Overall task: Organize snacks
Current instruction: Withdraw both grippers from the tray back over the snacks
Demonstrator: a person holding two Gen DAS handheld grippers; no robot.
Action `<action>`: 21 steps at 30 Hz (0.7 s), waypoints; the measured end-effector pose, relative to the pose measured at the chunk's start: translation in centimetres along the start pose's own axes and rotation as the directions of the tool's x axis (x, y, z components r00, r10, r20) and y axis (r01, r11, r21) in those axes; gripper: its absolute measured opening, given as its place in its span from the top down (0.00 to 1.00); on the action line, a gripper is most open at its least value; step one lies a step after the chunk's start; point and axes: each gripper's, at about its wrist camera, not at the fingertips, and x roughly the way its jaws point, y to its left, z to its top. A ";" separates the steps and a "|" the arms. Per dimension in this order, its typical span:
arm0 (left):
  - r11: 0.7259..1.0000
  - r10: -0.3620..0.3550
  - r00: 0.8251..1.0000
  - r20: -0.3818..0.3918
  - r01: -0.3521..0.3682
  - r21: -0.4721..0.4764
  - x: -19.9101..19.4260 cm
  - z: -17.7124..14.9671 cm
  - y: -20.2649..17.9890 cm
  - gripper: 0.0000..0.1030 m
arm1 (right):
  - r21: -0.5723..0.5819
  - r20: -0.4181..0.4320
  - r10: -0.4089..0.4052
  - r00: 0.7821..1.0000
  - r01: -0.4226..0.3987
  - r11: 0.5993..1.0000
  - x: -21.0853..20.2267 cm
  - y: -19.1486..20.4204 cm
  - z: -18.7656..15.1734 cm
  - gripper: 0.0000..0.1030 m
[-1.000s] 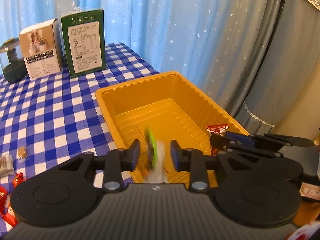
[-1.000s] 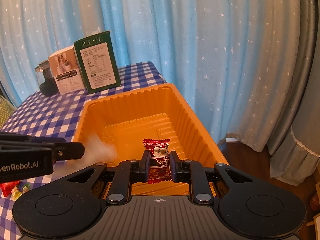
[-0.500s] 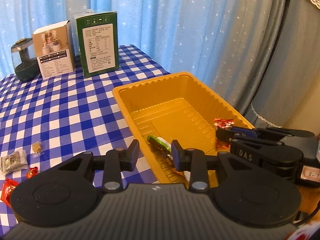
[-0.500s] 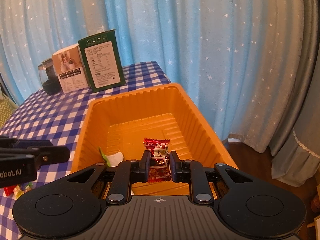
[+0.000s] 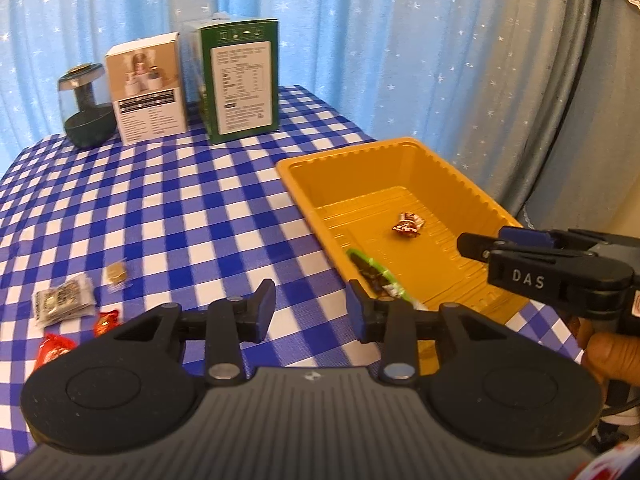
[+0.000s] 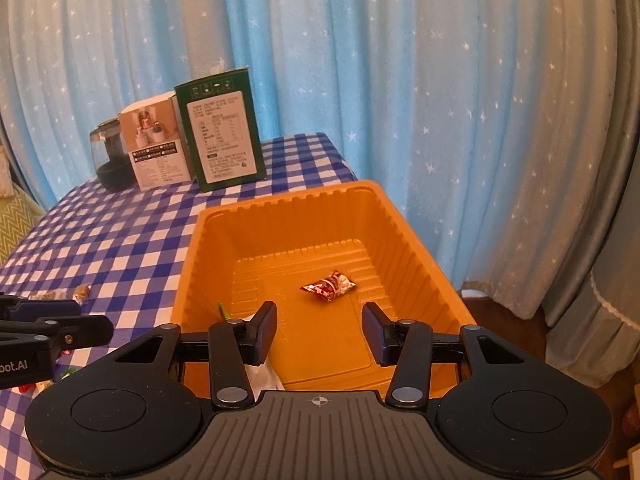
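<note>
Warm indoor light, even; soft shadows; strong fisheye bending at edges; slight blur.

A green box [image 5: 240, 80], a white box [image 5: 147, 87] and a dark jar [image 5: 85, 112] stand before the starry blue curtain [image 5: 360, 40].

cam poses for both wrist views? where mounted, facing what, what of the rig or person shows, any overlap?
Left wrist: on the left hand-held gripper, facing the blue checked tablecloth beside the orange plastic tray; its open fingers, right hand-held gripper and a hand show.
Right wrist: on the right hand-held gripper, over the tray; open fingers show.
Shared: tray, red-wrapped candy, green box.
</note>
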 end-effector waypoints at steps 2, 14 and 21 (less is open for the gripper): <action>1.000 0.008 1.000 0.002 -0.008 -0.009 -0.4 -0.3 0.6 0.65 | -0.017 0.006 0.004 1.000 -0.004 1.000 -0.2 0.7 0.0 0.54; 0.994 0.089 0.996 0.005 -0.088 -0.065 -3.2 -2.2 5.3 0.62 | -0.117 0.015 0.086 0.996 -0.083 0.990 -0.7 6.8 -0.4 0.54; 0.985 0.151 0.989 0.001 -0.150 -0.090 -4.9 -3.6 8.5 0.58 | -0.169 -0.006 0.123 0.992 -0.122 0.978 -0.6 10.7 -0.9 0.54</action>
